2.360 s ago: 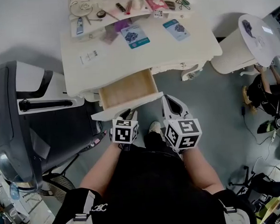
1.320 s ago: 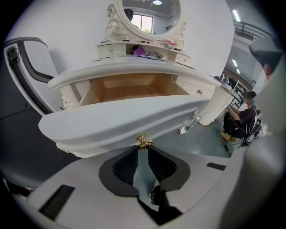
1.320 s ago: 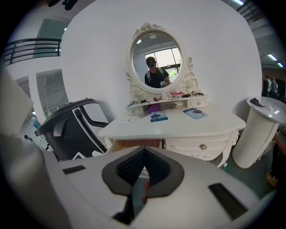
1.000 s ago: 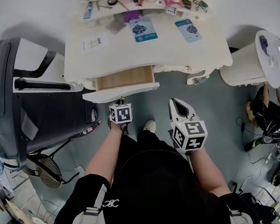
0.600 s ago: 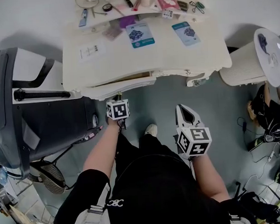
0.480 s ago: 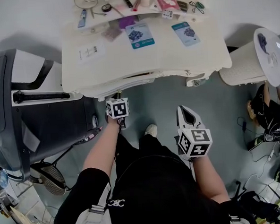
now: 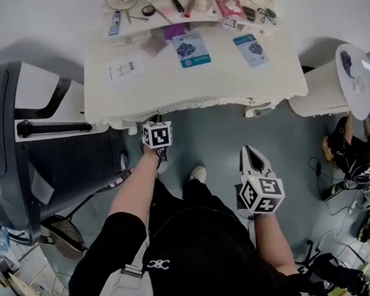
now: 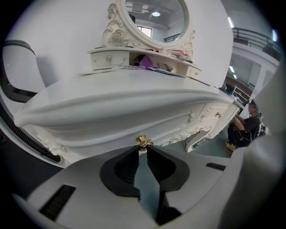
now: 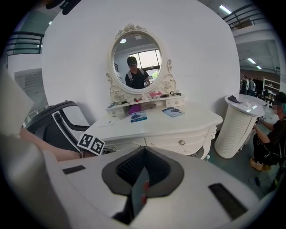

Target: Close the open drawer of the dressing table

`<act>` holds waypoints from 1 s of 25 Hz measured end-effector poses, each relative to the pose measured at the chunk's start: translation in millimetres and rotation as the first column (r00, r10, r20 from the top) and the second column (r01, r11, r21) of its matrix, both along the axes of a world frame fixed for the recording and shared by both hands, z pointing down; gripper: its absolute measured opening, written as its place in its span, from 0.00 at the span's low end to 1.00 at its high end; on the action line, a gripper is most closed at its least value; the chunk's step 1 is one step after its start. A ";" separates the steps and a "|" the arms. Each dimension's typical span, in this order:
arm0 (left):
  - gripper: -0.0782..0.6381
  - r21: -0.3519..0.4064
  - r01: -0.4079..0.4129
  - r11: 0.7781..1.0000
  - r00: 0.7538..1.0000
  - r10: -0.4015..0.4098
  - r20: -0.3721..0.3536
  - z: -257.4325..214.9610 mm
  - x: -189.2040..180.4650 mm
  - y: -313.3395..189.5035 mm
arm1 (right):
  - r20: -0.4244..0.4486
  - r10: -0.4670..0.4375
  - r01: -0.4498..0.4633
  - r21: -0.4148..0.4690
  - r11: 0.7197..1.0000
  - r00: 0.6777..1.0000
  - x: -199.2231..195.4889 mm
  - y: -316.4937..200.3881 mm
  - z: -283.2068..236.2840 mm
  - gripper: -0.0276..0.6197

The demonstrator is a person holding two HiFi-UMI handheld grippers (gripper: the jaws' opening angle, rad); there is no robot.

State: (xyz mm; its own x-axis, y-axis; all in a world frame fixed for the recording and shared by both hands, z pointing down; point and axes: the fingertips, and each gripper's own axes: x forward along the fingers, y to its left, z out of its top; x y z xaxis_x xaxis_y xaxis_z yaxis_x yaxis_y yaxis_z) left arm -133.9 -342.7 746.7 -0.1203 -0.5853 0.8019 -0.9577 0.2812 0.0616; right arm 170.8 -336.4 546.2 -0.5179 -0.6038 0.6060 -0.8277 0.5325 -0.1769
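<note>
Left claw [image 8: 142, 150] pinching drawer knob [image 8: 141, 140]; white dressing table [image 7: 231, 79], grey floor [image 7: 215, 136].

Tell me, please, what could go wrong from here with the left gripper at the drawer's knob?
1. The left gripper pinches the gold knob with its jaw tips. Backing away before opening could drag the drawer out again; it looks flush now.
2. Pushing harder could jolt the dressing table and shift the small cosmetics on its shelf.
</note>
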 end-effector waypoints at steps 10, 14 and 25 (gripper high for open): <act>0.12 -0.015 -0.117 0.993 0.993 0.117 -0.016 -18.8 23.2 33.7 | 0.026 0.041 -0.042 0.020 0.999 0.999 -32.6 18.4 -10.2 0.06; 0.12 0.067 -0.197 0.978 0.980 0.199 -0.029 -64.5 37.1 44.2 | 0.074 0.034 -0.037 0.046 0.998 0.997 -58.2 21.7 -22.7 0.06; 0.12 0.360 -0.231 0.904 0.972 0.234 0.036 -233.4 37.5 38.3 | 0.223 -0.039 -0.010 0.211 0.977 0.974 -124.8 8.7 -83.0 0.06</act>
State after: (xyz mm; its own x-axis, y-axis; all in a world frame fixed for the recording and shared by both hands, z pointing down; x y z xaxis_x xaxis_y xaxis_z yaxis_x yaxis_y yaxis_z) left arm -96.4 -304.4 513.3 0.0596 -0.8441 0.5329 -0.9922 0.0082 0.1241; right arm 46.0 -327.7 463.2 -0.6358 -0.6961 0.3333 -0.7713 0.5892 -0.2407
